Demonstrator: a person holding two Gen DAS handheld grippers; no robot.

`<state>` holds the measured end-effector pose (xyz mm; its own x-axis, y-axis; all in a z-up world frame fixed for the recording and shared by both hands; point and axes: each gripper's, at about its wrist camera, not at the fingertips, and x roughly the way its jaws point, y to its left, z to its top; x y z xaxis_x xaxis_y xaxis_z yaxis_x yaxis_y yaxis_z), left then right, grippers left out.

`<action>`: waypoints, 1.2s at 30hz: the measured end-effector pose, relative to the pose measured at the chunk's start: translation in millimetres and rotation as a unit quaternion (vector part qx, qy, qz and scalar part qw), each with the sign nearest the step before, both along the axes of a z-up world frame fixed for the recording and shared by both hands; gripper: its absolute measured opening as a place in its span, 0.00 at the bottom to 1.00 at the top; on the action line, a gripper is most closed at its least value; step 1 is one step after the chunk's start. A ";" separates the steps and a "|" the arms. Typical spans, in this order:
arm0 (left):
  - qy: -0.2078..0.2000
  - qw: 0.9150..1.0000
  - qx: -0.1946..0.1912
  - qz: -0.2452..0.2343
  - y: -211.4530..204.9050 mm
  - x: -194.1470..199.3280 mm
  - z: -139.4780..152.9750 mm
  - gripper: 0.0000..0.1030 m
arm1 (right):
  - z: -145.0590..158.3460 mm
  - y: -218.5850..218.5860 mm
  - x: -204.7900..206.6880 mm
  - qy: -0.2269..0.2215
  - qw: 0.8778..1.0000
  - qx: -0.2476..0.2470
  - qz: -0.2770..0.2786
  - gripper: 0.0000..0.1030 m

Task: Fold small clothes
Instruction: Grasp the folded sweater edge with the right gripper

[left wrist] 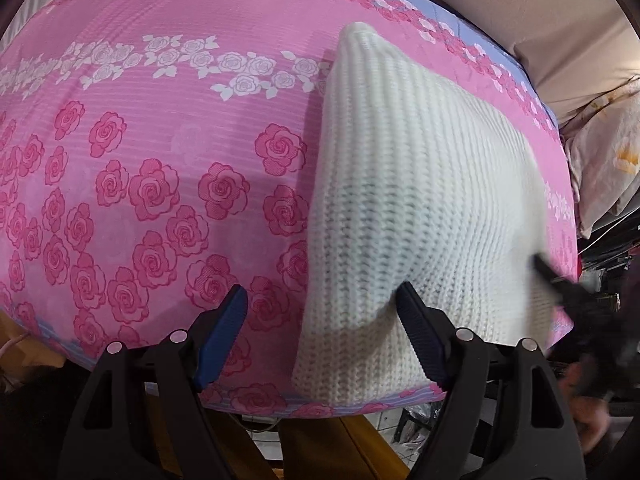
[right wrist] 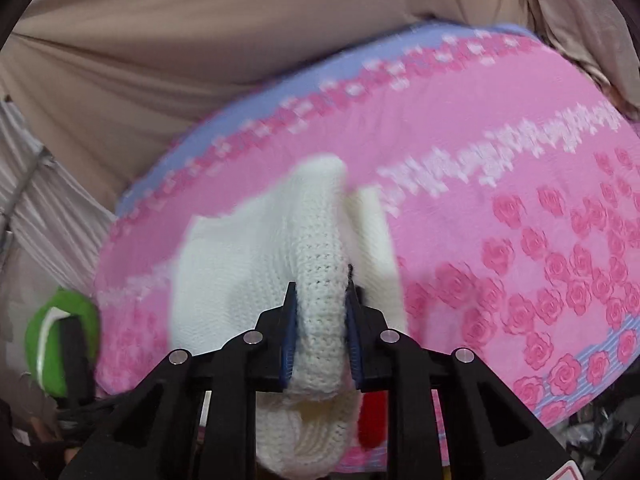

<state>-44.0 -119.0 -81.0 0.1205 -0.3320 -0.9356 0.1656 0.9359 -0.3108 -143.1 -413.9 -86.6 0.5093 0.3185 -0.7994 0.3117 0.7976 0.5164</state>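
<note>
In the left wrist view, a pink bedspread (left wrist: 152, 152) printed with roses fills the left and middle, with a band of white roses running across its upper part and a blue border at its far and near edges. The left gripper (left wrist: 320, 320) sits low at the near edge of the bed, its two blue-padded fingers (left wrist: 224, 332) spread wide with nothing between them; the right-hand pad lies against the lower edge of the garment without pinching it. To the right of centre a white knitted sweater (left wrist: 420, 184) lies on the bedspread, folded into a long ribbed shape that runs from the near edge up toward the far side. At the right edge, a dark blurred shape, probably part of the right gripper, meets the sweater's right side. Beyond the bed, a beige sheet (left wrist: 520, 12) is draped along the top right.

In the right wrist view, a green object (right wrist: 60, 344) shows at the far left, beside the bed's edge. Moving right, the sweater (right wrist: 320, 240) rises from the bedspread (right wrist: 500, 152) in a lifted fold. The right gripper (right wrist: 320, 332) is clamped on this fold, its blue pads (right wrist: 289, 340) pressed against either side of the knit. Just right of the fingers, low in the view, a small red patch (right wrist: 372, 420) shows under the sweater. The rose pattern covers the right side, blurred.
</note>
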 end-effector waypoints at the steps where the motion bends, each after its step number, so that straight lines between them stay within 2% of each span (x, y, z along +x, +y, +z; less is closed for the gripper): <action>1: 0.002 1.000 0.002 0.000 -0.3 -0.1 -0.8 0.73 | -25.8 3.1 3.1 0.032 0.999 0.004 0.007 0.22; 2: 0.001 1.000 0.005 0.001 0.2 0.1 -0.9 0.73 | -31.3 0.8 0.1 0.020 0.999 0.024 -0.009 0.22; 4: -0.001 1.000 0.005 0.003 1.7 1.0 -0.1 0.73 | -19.3 -3.8 -2.6 0.016 0.999 0.040 -0.027 0.25; 8: 0.001 1.000 0.006 0.006 5.2 1.8 -1.0 0.73 | 21.1 -1.6 -9.8 -0.013 1.000 0.002 -0.019 0.38; 10: 0.002 1.000 0.008 0.003 4.8 1.5 -0.4 0.73 | 30.3 0.5 -16.8 -0.013 1.000 -0.009 -0.011 0.50; 13: 0.003 1.000 0.012 -0.004 4.8 0.7 -0.5 0.73 | 22.4 6.5 -32.4 0.014 1.000 -0.003 -0.007 0.54; 15: 0.004 1.000 0.019 -0.014 3.4 3.8 -2.4 0.73 | 7.7 16.2 -44.3 0.031 0.999 0.026 0.004 0.55; 16: 0.005 1.000 0.022 -0.017 4.0 3.1 -3.1 0.73 | -0.1 23.0 -46.7 0.039 0.999 0.031 0.010 0.50; 17: 0.008 0.999 0.027 -0.021 4.3 2.7 -4.2 0.73 | -5.8 27.7 -49.1 0.047 0.998 0.034 0.018 0.38; 18: 0.010 0.999 0.035 -0.025 5.1 2.6 -5.1 0.73 | -7.1 29.5 -51.2 0.048 0.998 0.043 0.020 0.15; 21: 0.014 0.998 0.045 -0.029 7.6 3.4 -8.7 0.73 | 18.6 19.2 -66.4 -0.008 0.997 0.072 -0.004 0.14; 22: 0.018 0.998 0.046 -0.028 9.0 3.5 -11.1 0.73 | 20.9 17.1 -67.8 -0.009 0.998 0.067 -0.006 0.14; 24: 0.031 0.998 0.049 -0.029 8.3 4.5 -18.4 0.75 | 1.9 17.8 -66.8 0.019 0.998 0.060 0.000 0.14; 26: 0.033 0.998 0.051 -0.030 8.5 4.9 -19.9 0.76 | -36.3 23.7 -65.1 0.071 0.996 0.050 0.013 0.23; 27: 0.028 0.998 0.050 -0.033 8.3 4.7 -16.2 0.76 | -41.0 21.4 -67.8 0.071 0.996 0.062 0.003 0.33; 30: 0.004 0.999 0.018 -0.041 8.6 3.4 4.1 0.75 | -9.5 6.0 -72.2 0.039 0.997 0.060 -0.032 0.44; 32: -0.011 0.999 -0.012 -0.036 11.5 6.2 19.0 0.77 | 21.6 -3.0 -66.4 -0.009 0.998 0.046 -0.036 0.54; 34: -0.027 0.999 -0.040 -0.021 9.9 14.1 32.3 0.81 | 38.3 -8.4 -49.6 -0.036 0.999 0.023 -0.029 0.68; 36: -0.030 0.998 -0.054 -0.005 3.9 28.0 35.4 0.82 | 35.4 -11.1 -23.2 -0.038 0.999 0.018 -0.017 0.70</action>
